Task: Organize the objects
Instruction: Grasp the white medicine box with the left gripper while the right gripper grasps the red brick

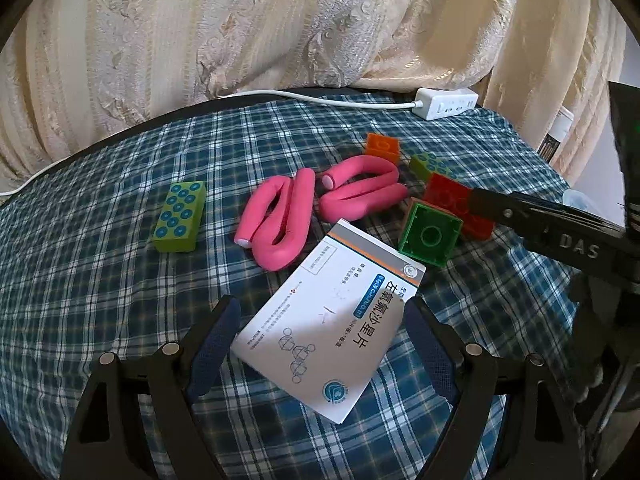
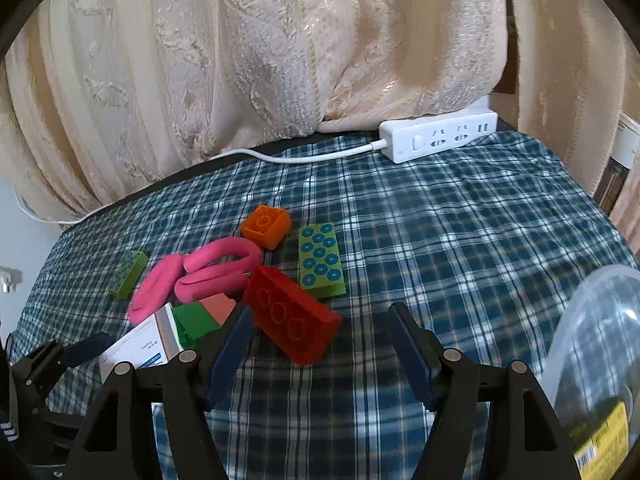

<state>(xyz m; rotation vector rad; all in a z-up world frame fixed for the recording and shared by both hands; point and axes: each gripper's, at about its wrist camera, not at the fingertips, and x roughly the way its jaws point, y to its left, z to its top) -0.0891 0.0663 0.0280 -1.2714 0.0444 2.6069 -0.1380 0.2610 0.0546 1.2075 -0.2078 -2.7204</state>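
Worktop under blue plaid cloth (image 1: 120, 280); toys and a box scattered mid-cloth.

Left gripper (image 1: 320, 332): released, jaws wide, nothing pressed. The white medicine box (image 1: 320, 320) lies flat between them, its near end inside the gap. Box long axis runs diagonally away, toward the upper right in the left wrist view, so the jaws straddle it across its short width. Right fingertip looks close to the box edge; contact uncertain.

Right gripper (image 2: 320, 332): released, empty. The red brick (image 2: 292, 312) lies just ahead of it, nearer the left finger, long axis slanting down to the right. This brick is the right hand's nearest item.

Elsewhere: two pink foam rollers (image 1: 280, 216) beyond the box, green open brick (image 1: 430, 236) by the box's far corner, orange brick (image 2: 266, 226), two lime dotted blocks (image 2: 320, 260), one off to the far left. Clear container (image 2: 600, 340) at the right edge, likely the destination.

Judgement: left hand is set for the box; closing straight should suffice.
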